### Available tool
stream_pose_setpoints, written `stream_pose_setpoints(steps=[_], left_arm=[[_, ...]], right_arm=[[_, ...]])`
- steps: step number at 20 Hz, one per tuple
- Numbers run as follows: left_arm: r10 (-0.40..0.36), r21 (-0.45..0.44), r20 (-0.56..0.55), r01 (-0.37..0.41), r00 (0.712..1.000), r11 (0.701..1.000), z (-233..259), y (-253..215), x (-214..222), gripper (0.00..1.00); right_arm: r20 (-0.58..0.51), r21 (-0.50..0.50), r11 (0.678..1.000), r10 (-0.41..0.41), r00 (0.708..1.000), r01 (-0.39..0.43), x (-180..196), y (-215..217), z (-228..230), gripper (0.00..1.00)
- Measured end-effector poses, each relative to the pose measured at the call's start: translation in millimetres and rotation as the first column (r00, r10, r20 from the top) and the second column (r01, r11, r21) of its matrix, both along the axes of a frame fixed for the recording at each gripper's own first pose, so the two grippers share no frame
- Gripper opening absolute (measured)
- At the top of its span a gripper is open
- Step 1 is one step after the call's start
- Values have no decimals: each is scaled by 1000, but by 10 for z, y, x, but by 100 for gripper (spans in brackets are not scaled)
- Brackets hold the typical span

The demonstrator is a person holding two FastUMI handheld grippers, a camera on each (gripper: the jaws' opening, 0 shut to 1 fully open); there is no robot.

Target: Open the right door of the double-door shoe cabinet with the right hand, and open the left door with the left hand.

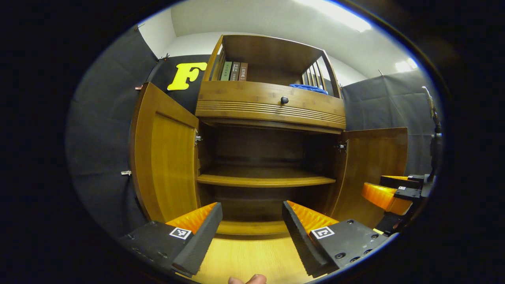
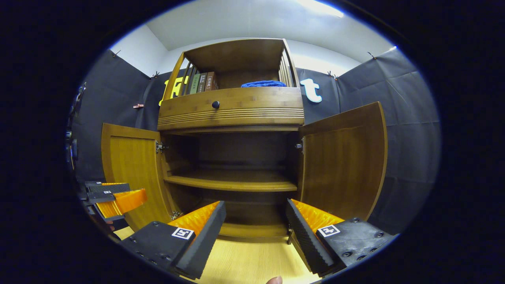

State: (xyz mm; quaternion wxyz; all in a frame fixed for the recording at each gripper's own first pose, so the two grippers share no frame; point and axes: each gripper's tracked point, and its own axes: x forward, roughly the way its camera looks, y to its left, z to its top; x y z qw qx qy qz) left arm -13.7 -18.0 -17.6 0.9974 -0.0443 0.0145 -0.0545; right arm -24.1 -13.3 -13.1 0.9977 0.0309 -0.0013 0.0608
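Both doors of the shoe cabinet (image 2: 236,157) stood swung wide, the left door (image 1: 165,157) and right door (image 2: 343,161) baring the shelf (image 2: 232,181), so the left tool (image 1: 252,225) and right tool (image 2: 256,225) hung spread wide, gripping nothing, just in front.

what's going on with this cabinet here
A person holds a two-finger gripper in each hand in front of a wooden double-door shoe cabinet. Both its left door and right door stand swung open, baring the inner shelf. The left gripper and right gripper are open, holding nothing.
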Motion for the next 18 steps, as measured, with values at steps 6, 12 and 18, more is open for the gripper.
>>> stream_pose_setpoints(steps=[6, 12, 18], left_arm=[[-6, 5, 0, 6, 1000, 1000, 7, -2, -5, 94], [-8, 7, 1, 8, 1000, 1000, 15, -3, -14, 95], [-13, 6, -6, 13, 1000, 1000, -2, -13, -16, 94]], right_arm=[[2, 0, 1000, 2, 1000, -2, -4, 25, -3, 92], [1, -3, 1000, 7, 1000, -7, -15, 49, -3, 92], [0, -2, 1000, 9, 1000, -9, -10, 57, -7, 92]])
